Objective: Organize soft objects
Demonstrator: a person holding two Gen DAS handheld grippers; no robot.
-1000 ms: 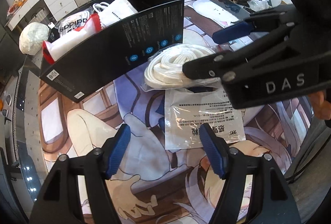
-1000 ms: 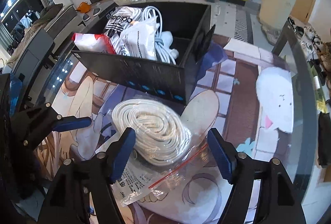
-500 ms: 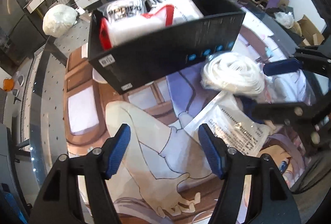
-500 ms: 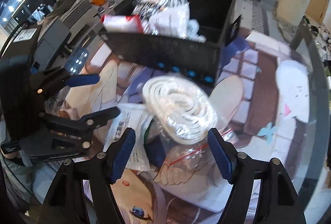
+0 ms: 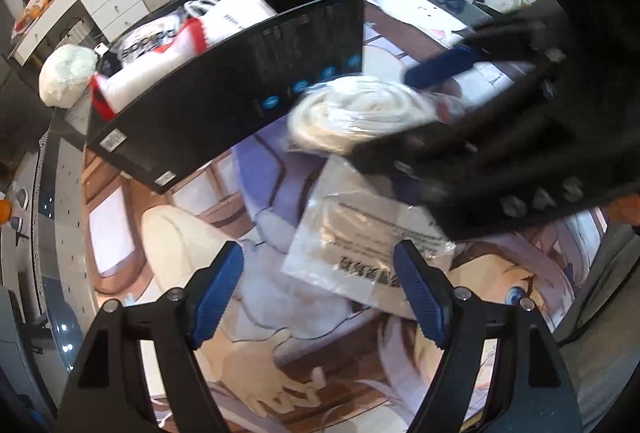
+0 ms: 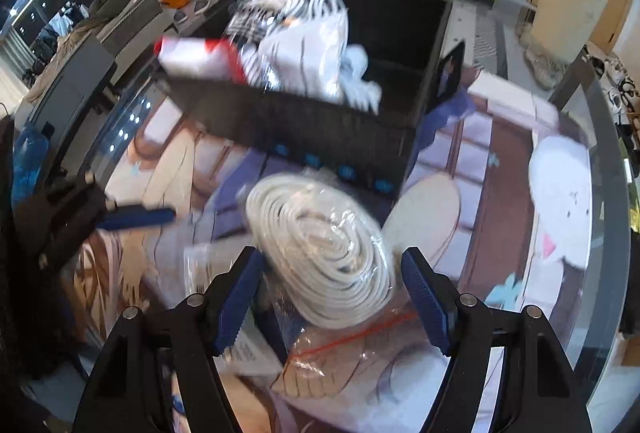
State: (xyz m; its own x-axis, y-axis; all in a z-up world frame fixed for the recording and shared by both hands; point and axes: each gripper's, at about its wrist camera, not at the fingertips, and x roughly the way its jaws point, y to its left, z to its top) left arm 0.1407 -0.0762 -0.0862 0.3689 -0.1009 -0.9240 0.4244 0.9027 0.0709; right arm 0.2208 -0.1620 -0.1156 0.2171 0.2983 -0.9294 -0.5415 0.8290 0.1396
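Coiled white rope sealed in a clear plastic bag [image 6: 320, 253] is seen lying on the printed anime-picture mat [image 6: 496, 169], just at the six o'clock side of the black cardboard box [image 6: 320, 125]. It sits between the blue-padded fingers of the right gripper [image 6: 332, 297], whose jaws stand apart with no pad seen pressing on the bag. A flat clear printed pouch [image 5: 368, 237] lies beside the coil, towards seven o'clock of it in the right wrist view. The left gripper [image 5: 320, 297] is held above the mat, its jaws having just been opening, with only the pouch's corner beneath them and nothing gripped. Inside the box, a white packet with red ends [image 5: 148, 81] and other bagged white items are piled.
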